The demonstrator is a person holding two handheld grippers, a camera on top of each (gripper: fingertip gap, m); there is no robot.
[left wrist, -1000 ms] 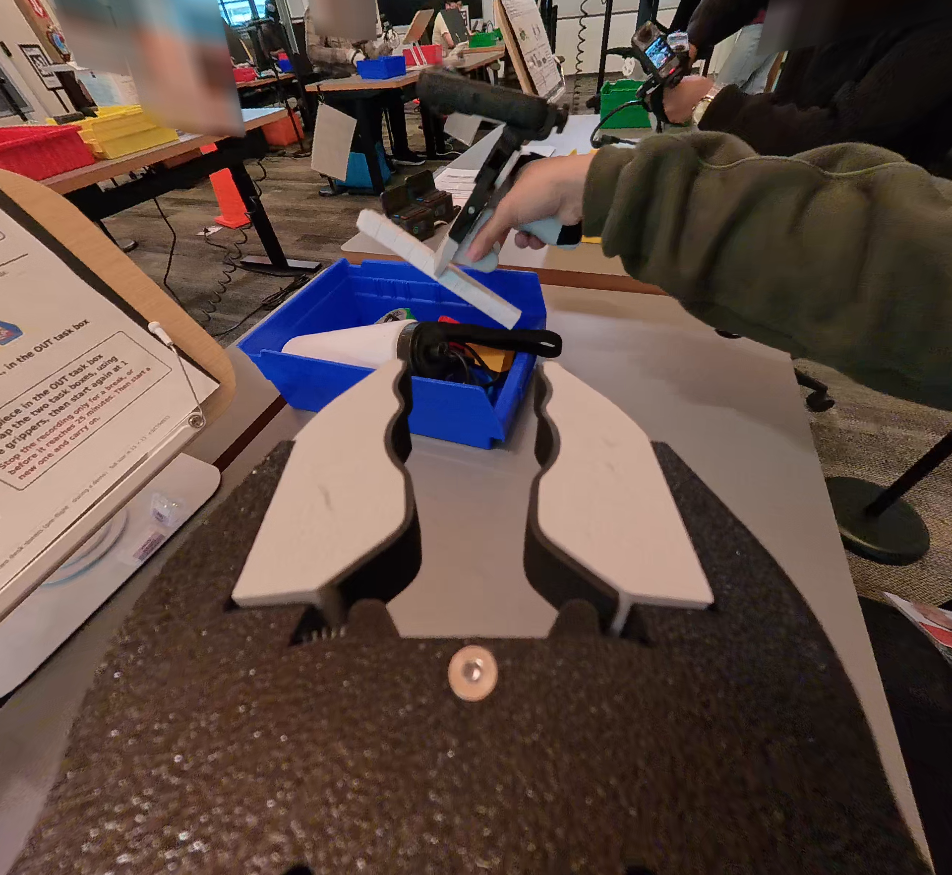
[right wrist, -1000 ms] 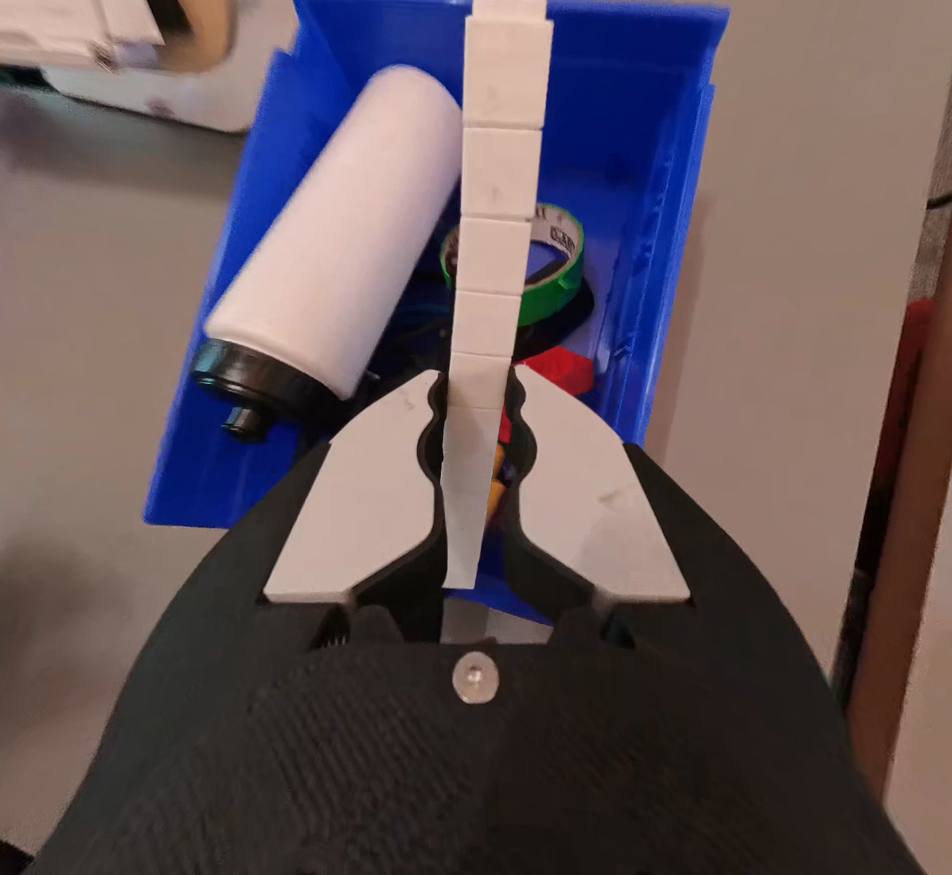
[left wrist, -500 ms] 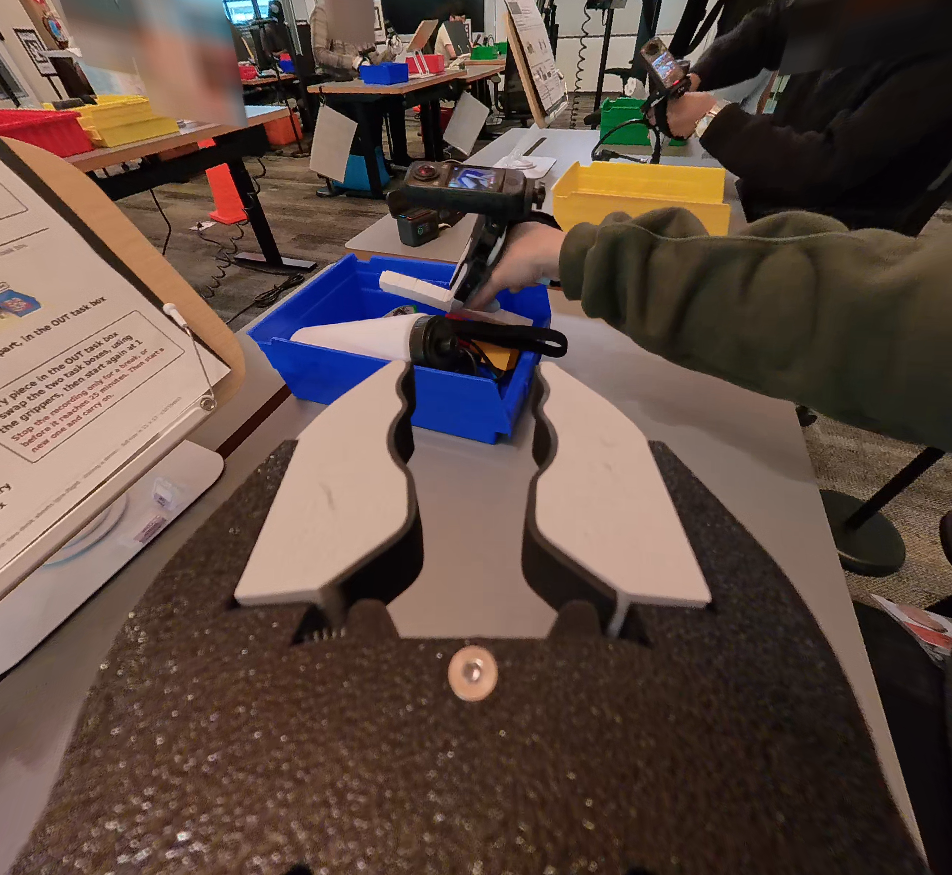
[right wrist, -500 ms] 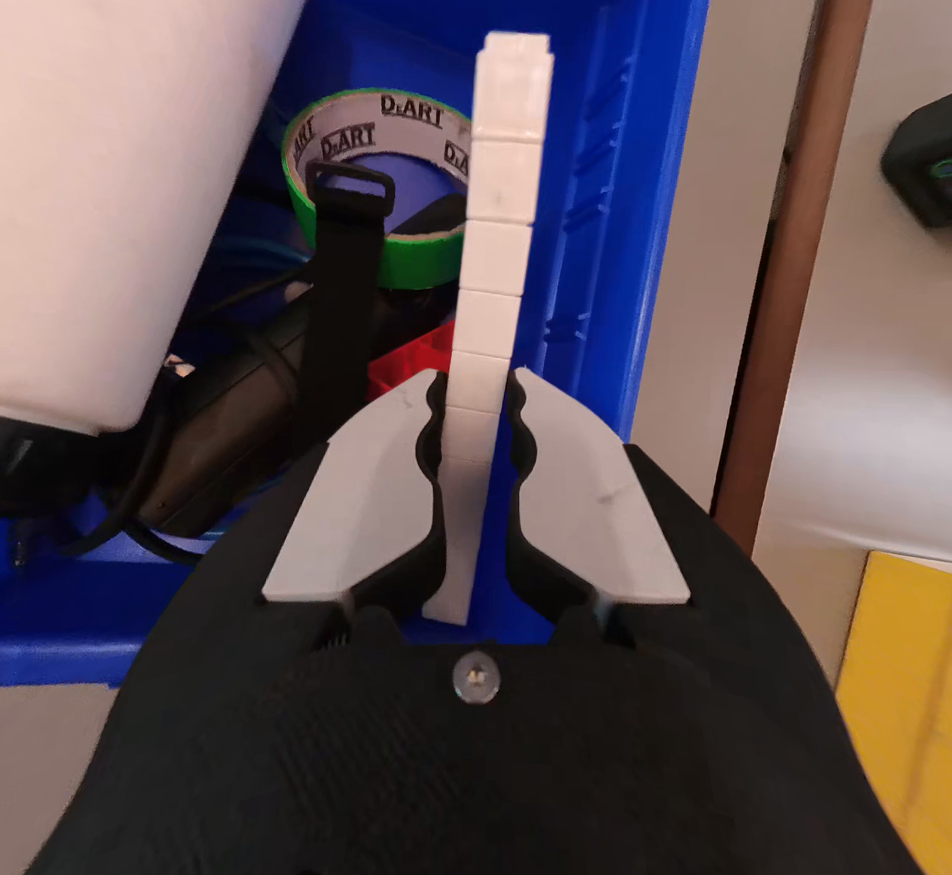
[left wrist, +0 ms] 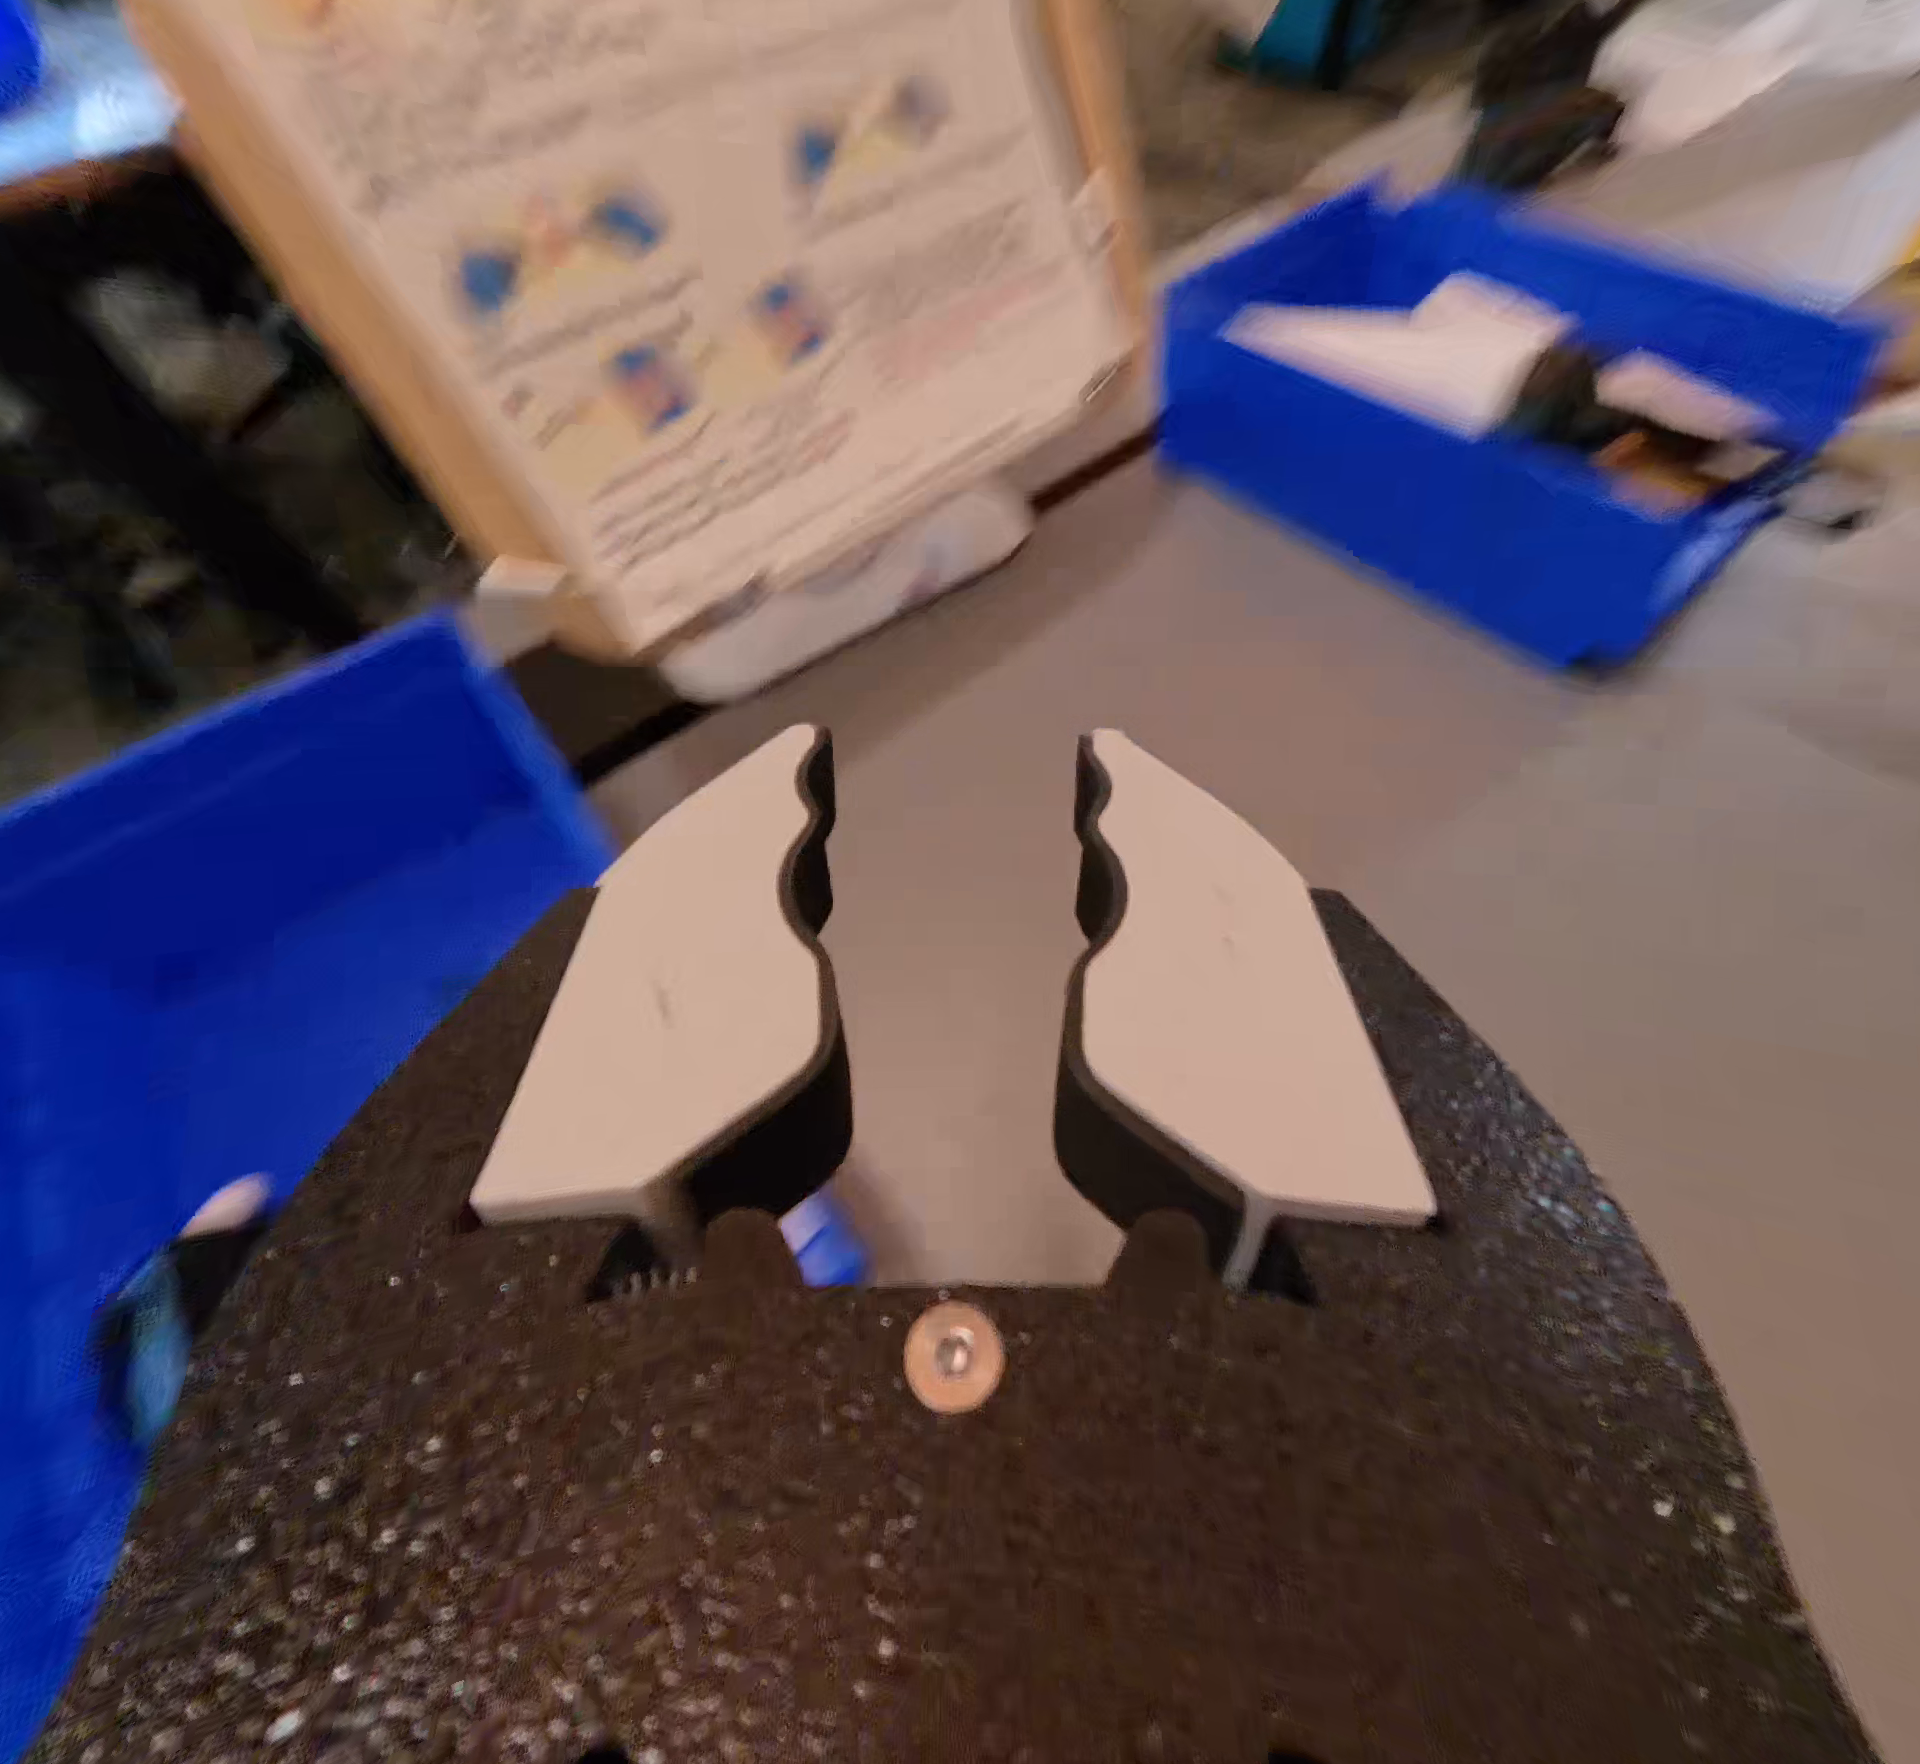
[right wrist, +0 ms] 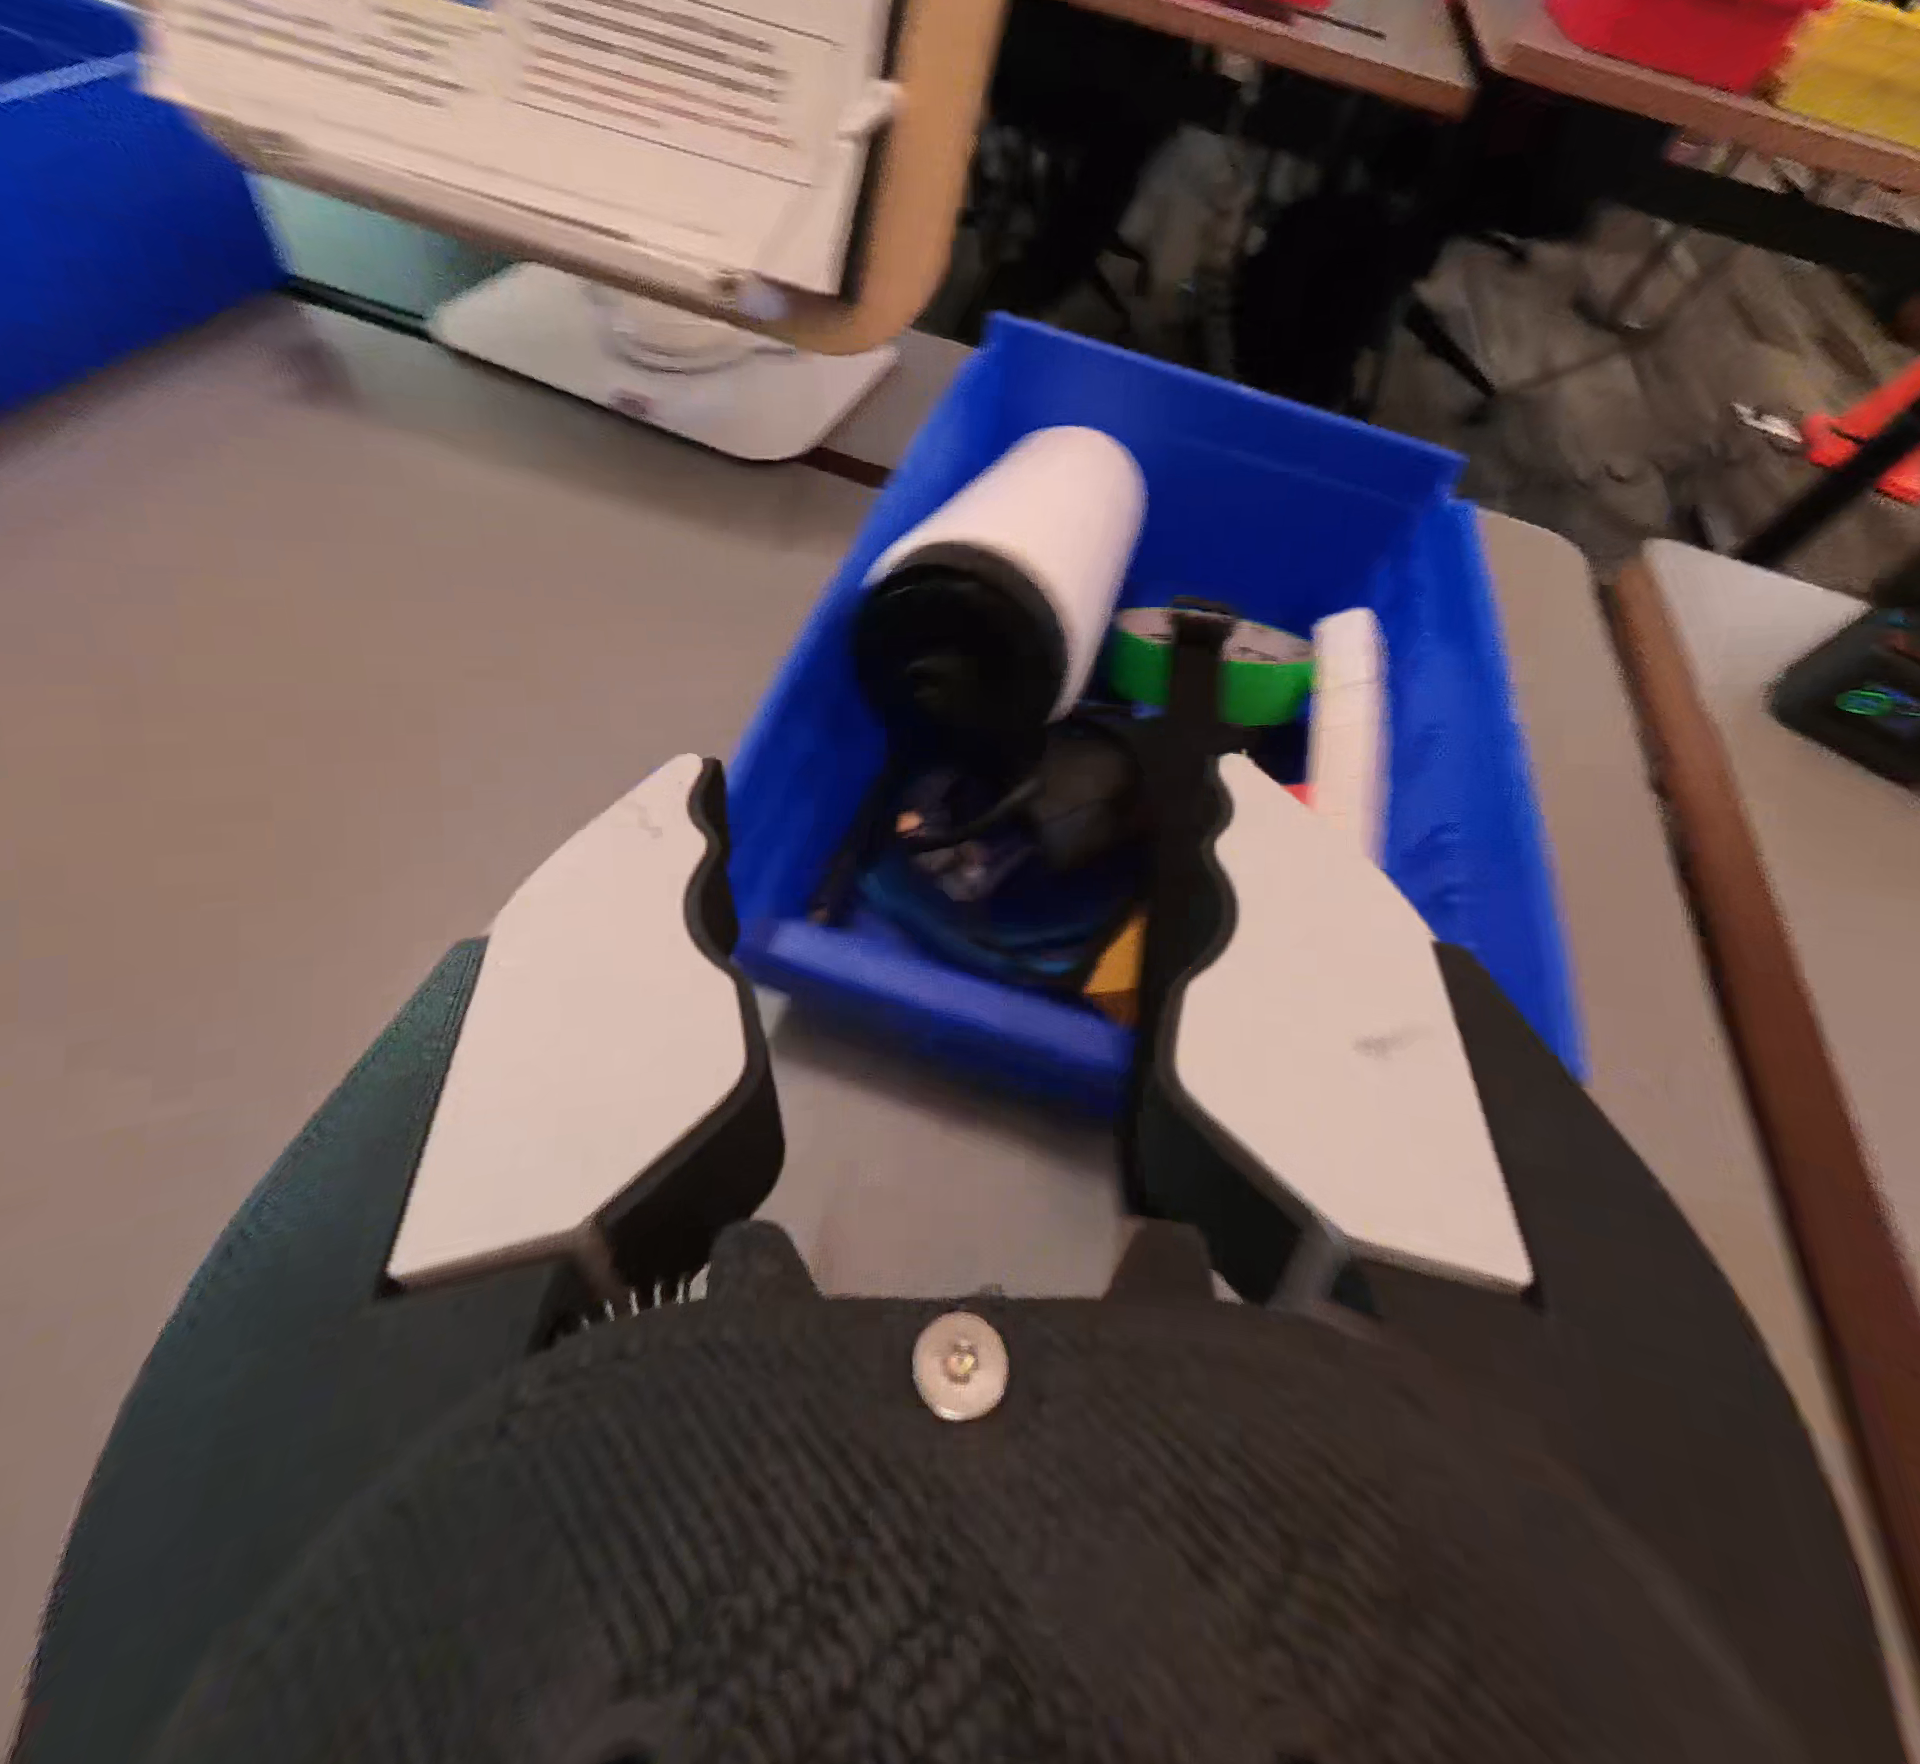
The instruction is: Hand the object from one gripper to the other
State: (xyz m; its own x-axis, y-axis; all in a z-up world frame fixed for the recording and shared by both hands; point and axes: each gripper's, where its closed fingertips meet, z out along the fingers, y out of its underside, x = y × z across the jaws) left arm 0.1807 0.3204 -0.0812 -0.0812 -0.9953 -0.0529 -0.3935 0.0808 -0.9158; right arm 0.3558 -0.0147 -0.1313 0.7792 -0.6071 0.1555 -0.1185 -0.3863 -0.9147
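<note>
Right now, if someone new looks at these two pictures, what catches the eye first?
Probably the bright blue bin just ahead of the open, empty right gripper, holding a white cylinder, green tape and a white block strip. The left gripper is also open and empty, over grey table, with a paper sign board behind.

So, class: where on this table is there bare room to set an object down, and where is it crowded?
Free: the grey tabletop between the sign stand and the right gripper. Crowded: the blue bin, packed with a white cylinder, green tape and a white block strip.
</note>
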